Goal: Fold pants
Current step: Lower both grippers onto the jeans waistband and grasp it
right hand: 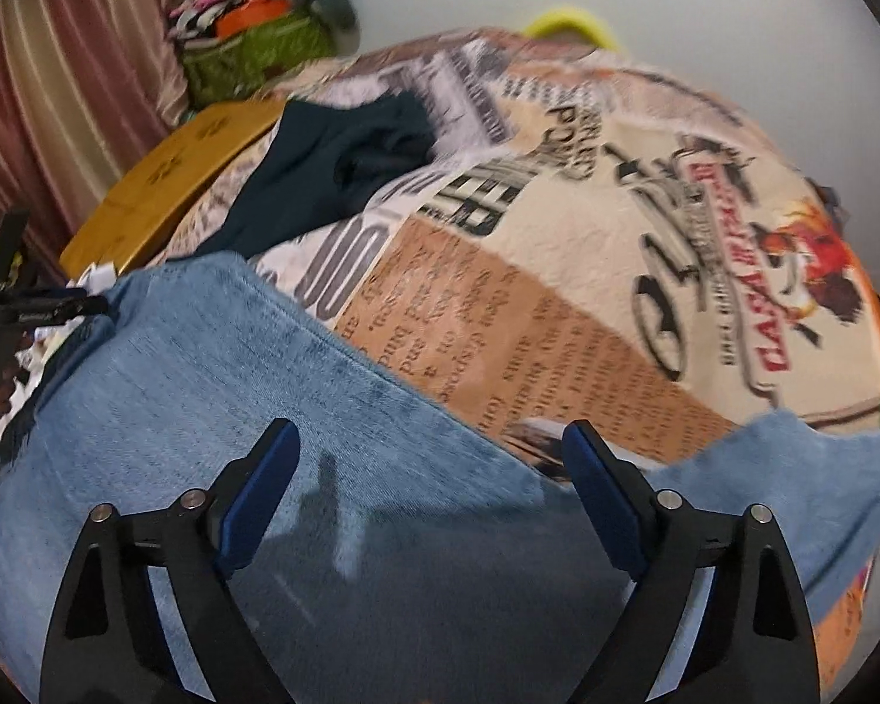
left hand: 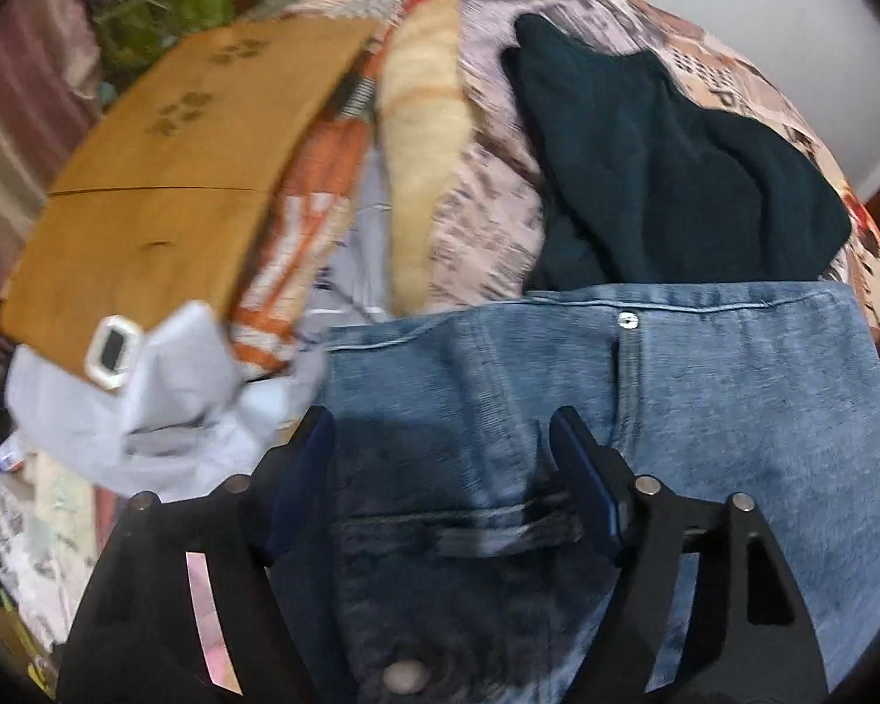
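1. The left claw [left hand: 440, 446] is spread wide over the jeans [left hand: 645, 399], with nothing between its blue fingers; a dark belt loop or seam runs across the denim between them.
2. The right claw [right hand: 431, 457] is likewise spread apart, hovering over a smooth stretch of the same jeans [right hand: 205, 387], and pinching nothing.
3. The jeans lie flat on a bed covered by a newspaper-print bedspread [right hand: 557, 293]. In the left wrist view the waistband and its metal rivet [left hand: 626, 320] lie at the far edge of the denim.
4. Just past the waistband, a dark green garment [left hand: 663, 164] lies crumpled on the bedspread, touching or nearly touching the jeans.
5. To the left of the jeans a pale grey cloth [left hand: 146, 416] is bunched up, with a small white-framed object [left hand: 114, 352] resting on it.
6. Beyond that lies a wooden board [left hand: 164, 176], with a cream rolled cloth [left hand: 428, 135] beside it.
7. Farthest back, a green basket [right hand: 252, 53] holds a heap of mixed things, blurred, in front of a pink curtain [right hand: 70, 88].
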Available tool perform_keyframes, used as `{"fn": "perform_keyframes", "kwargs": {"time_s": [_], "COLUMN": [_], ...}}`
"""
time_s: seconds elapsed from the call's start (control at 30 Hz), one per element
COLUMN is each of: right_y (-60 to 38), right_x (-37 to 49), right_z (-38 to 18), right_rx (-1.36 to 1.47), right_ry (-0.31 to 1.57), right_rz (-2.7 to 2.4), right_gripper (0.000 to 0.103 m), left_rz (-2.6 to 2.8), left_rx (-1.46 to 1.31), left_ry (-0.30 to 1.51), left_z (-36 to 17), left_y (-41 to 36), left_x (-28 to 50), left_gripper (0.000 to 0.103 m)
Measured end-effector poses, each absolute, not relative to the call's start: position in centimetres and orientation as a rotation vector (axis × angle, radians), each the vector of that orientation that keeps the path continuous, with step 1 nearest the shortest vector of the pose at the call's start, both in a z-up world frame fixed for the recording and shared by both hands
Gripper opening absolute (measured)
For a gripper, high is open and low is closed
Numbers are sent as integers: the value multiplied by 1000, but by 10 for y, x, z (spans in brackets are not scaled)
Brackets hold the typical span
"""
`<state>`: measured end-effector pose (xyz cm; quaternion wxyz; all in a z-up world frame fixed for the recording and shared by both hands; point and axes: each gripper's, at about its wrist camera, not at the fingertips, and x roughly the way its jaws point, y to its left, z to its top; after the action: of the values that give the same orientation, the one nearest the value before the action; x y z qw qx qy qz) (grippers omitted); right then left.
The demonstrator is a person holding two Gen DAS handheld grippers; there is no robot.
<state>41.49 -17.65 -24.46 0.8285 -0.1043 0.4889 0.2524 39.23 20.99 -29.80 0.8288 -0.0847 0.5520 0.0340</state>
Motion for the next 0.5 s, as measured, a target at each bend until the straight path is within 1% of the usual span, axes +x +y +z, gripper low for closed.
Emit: {"fn": "perform_keyframes", "kwargs": {"time_s": [0.1, 0.13, 0.2, 0.23, 0.27, 0.3, 0.33, 0.37, 0.43, 0.47, 0.5], "right_y": [-165, -162, -154, -152, -152, -151, -152, -153, -154, -153, -152], "right_x": [421, 422, 425, 426, 425, 425, 424, 423, 424, 424, 424], "right_z": [-255, -257, -264, -265, -265, -265, -266, -267, -268, -269, -269], "right_rx": [-271, -284, -309, -311, -309, -304, -291, -266, -242, -234, -218], "right_ry": [1042, 1043, 1062, 1056, 1052, 1053, 1059, 1067, 1074, 1087, 1105], "right_rz": [552, 550, 568, 579, 588, 600, 616, 631, 627, 622, 613], "right_gripper": [84, 80, 77, 73, 72, 70, 64, 56, 52, 49, 47], "left_rz": [103, 110, 117, 121, 121, 123, 125, 130, 133, 140, 144], "left_rx": [-136, -131, -125, -118, -109, -106, -102, -95, -94, -104, -123], "left_ry": [1202, 1220, 1231, 1227, 1221, 1215, 1211, 1208, 1204, 1205, 1208], "left_z": [-312, -318, -325, -325, -325, -324, -324, -323, -321, -319, -317], "left_y": [199, 197, 195, 194, 192, 192, 191, 190, 188, 188, 188], "left_x": [403, 407, 408, 408, 408, 408, 409, 410, 409, 410, 411], "left_gripper": [76, 76, 76, 75, 73, 68, 58, 55, 40, 36, 28]}}
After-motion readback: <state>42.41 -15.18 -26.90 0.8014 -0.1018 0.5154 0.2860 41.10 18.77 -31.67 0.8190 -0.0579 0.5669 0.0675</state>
